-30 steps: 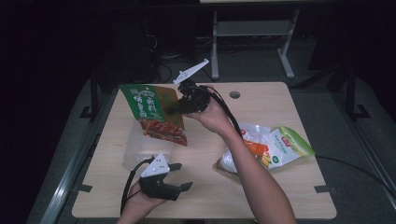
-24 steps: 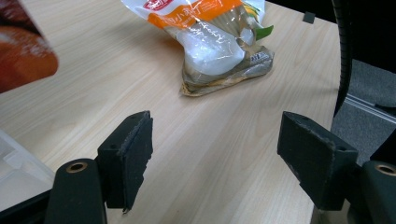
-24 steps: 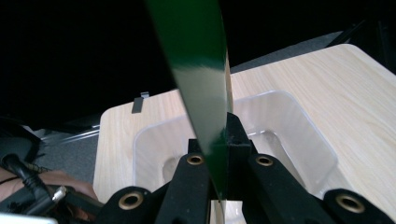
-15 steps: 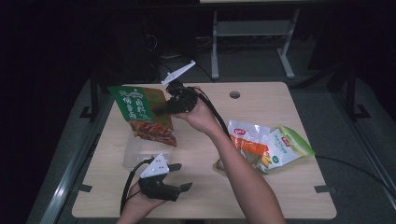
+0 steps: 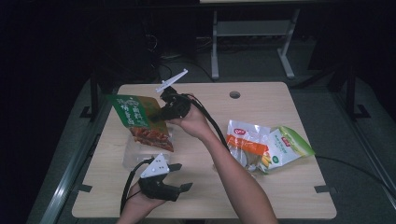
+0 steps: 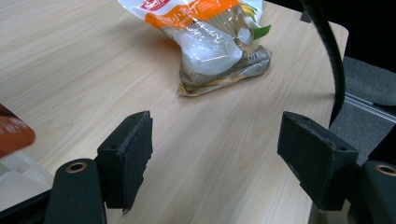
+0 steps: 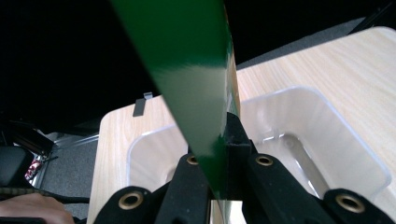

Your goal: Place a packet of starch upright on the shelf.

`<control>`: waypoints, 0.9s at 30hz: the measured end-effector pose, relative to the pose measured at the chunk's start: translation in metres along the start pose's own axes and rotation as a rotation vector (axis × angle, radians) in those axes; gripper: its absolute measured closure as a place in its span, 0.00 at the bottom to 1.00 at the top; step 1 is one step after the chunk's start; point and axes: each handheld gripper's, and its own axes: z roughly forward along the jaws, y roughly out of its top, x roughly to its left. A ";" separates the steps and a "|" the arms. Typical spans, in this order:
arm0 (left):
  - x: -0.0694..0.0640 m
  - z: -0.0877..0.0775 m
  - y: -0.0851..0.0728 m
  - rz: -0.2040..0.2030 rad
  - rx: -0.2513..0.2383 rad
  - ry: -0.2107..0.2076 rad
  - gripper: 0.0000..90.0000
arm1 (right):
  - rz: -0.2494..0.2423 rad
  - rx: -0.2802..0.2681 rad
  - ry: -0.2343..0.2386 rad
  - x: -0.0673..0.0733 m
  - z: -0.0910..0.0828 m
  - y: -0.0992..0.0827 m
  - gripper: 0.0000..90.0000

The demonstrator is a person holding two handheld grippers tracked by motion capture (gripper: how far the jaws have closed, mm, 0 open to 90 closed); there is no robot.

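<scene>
Carrying the green bag [image 5: 140,122] leftward and lower, your right tool [image 5: 156,114] now holds it pinched tight just above the clear bin [image 5: 133,156], so dropping it in looks close. Your left tool [image 5: 180,177] rests near the bin, wide and empty.

green-and-red snack packets: 1 [image 5: 140,120] | orange-and-clear food bags: 1 [image 5: 245,140] | light-green snack bags: 1 [image 5: 289,144] | clear plastic tubs: 1 [image 5: 133,156] | black two-jaw tongs: 2 [image 5: 161,114] [image 5: 180,177]
</scene>
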 end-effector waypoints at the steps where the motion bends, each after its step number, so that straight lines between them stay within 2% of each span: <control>1: 0.000 0.000 0.000 0.000 0.002 0.000 0.29 | 0.001 0.003 -0.001 -0.001 0.001 -0.002 1.00; 10: -0.001 0.002 -0.001 -0.010 0.006 -0.002 0.29 | 0.039 -0.009 0.002 -0.011 0.010 -0.015 1.00; 13: -0.001 0.002 -0.001 -0.012 0.006 -0.002 0.29 | 0.027 0.006 -0.012 -0.014 0.014 -0.020 1.00; 15: 0.000 0.001 -0.001 -0.010 0.005 0.000 0.29 | 0.040 -0.002 0.008 -0.017 0.016 -0.024 1.00; 18: 0.000 0.001 -0.001 -0.008 0.008 0.000 0.29 | 0.035 0.003 0.001 -0.022 0.018 -0.030 1.00; 19: 0.000 0.001 -0.001 -0.008 0.010 0.000 0.29 | 0.050 -0.006 0.009 -0.024 0.017 -0.032 1.00; 27: 0.000 0.004 -0.002 -0.005 0.016 -0.003 0.29 | 0.081 -0.014 -0.017 -0.033 0.013 -0.043 0.99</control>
